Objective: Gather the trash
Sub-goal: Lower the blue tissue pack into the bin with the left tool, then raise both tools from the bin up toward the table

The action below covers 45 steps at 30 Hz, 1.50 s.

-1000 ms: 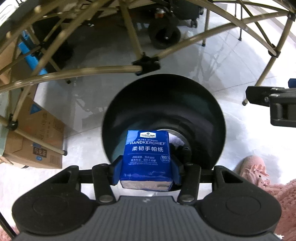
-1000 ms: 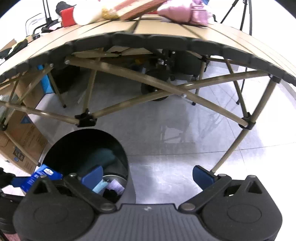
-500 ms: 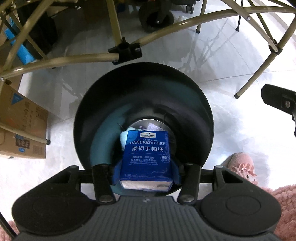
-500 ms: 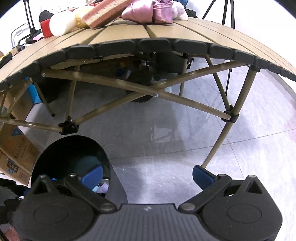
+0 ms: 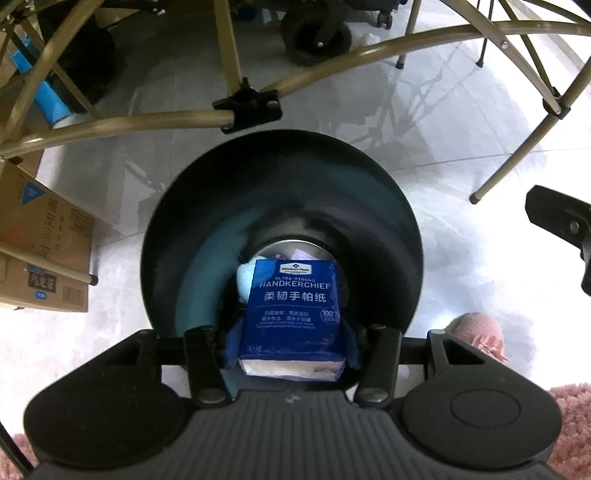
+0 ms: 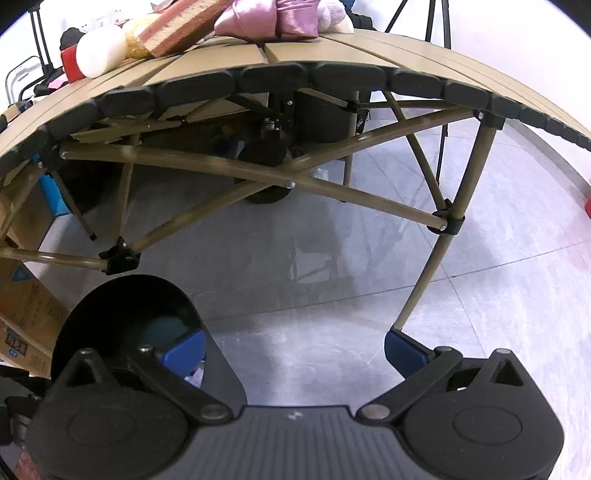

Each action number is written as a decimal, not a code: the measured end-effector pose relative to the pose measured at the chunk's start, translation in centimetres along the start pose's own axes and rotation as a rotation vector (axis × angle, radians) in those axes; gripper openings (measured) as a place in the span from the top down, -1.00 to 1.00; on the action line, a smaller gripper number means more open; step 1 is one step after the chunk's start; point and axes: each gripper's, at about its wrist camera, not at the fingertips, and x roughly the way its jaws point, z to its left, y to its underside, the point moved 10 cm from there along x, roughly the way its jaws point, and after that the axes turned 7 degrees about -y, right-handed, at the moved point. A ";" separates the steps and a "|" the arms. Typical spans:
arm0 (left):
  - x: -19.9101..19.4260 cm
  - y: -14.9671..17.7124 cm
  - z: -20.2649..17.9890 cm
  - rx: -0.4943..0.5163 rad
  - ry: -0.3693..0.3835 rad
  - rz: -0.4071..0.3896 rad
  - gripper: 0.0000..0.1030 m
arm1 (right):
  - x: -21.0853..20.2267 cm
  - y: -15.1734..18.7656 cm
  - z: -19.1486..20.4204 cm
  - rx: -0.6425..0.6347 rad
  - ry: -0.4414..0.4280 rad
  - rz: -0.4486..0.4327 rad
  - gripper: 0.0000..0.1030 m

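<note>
Over the mouth of the black trash bin (image 5: 280,206) my left claw (image 5: 291,339) hung, clamped on the blue handkerchief pack (image 5: 293,306), its pads pressed against both sides of the pack. The pack sat between the fingers above the opening, not yet inside. To do the drop well, I judged I should keep the pack centred over the hole, clear of the near rim, and part the fingers cleanly so it fell straight rather than clipping the wall or tipping onto the floor.

Down in the bin I could make out a pale blue lump (image 5: 244,282) and something light and crumpled beside it, though the bottom was dim and partly hidden by the pack, so I could not say what they were.

My right claw (image 6: 293,347) stood apart and held nothing, its blue pads (image 6: 400,345) spread wide above the grey floor (image 6: 369,258). From its view the bin (image 6: 122,306) lay at the lower left, just in front of the folding frame under the tabletop (image 6: 332,55), which carried a heap of pink cloth (image 6: 273,16) and other items.
</note>
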 end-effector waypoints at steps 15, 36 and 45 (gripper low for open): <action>-0.1 -0.2 1.1 -0.064 -0.002 0.039 -1.00 | 0.0 -0.1 0.0 0.001 -0.005 -0.004 -1.00; -1.2 -0.5 2.2 -0.074 -0.027 0.003 -1.00 | -0.4 -0.1 0.6 -0.002 -0.025 -0.014 -1.00; -3.1 -0.8 4.2 -0.085 -0.062 -0.077 -1.00 | -1.2 -0.6 1.2 -0.008 -0.052 -0.033 -1.00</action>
